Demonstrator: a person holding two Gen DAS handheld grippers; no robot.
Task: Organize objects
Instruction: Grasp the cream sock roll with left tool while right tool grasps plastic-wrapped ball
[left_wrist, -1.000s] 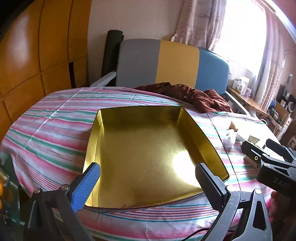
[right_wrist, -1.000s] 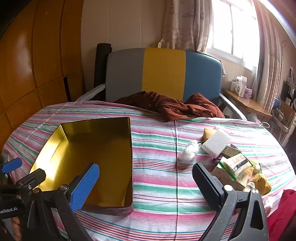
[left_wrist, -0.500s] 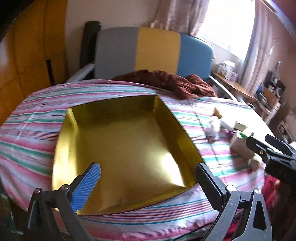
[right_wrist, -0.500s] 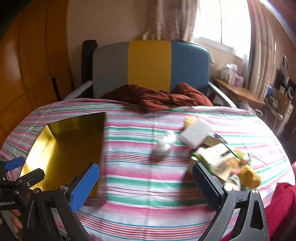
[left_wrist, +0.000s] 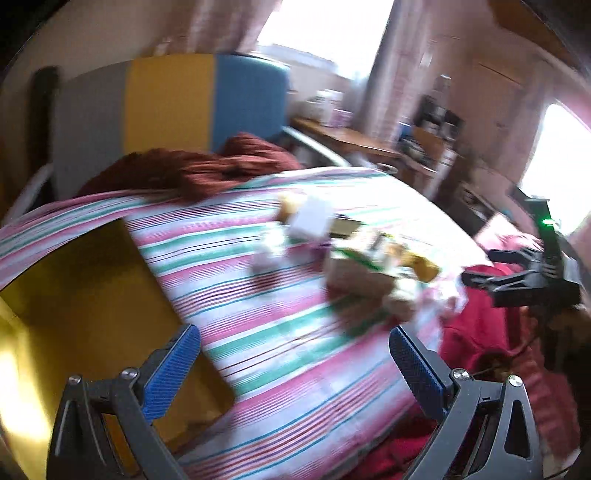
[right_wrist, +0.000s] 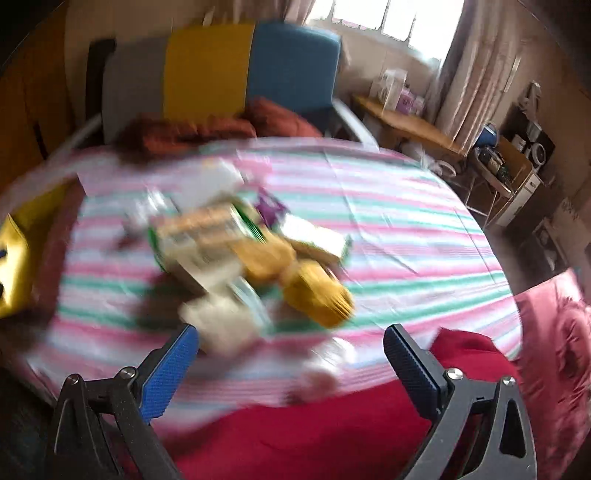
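Both views were smeared by motion, so detail was poor. The left gripper hung over the near edge of the striped tablecloth with its jaws spread wide and nothing between them. To its left lay the open gold tin, its shiny inside bare as far as the view reached. Farther right on the cloth sat the heap of small objects: a white block, a pale box with a green edge and something mustard-yellow, all touching or overlapping.

The right gripper also had its jaws wide apart and held nothing. It hovered at the near edge of the table, just short of the same heap. There a printed packet with a green border lay on top, a yellow knitted-looking lump sat to its right, and a pale lump lay nearest the blue pad. Any print on the packet was too blurred to read. A red cloth lay at the near edge below the fingers. At the far side stood a chair with grey, yellow and blue panels and a brown garment over it.
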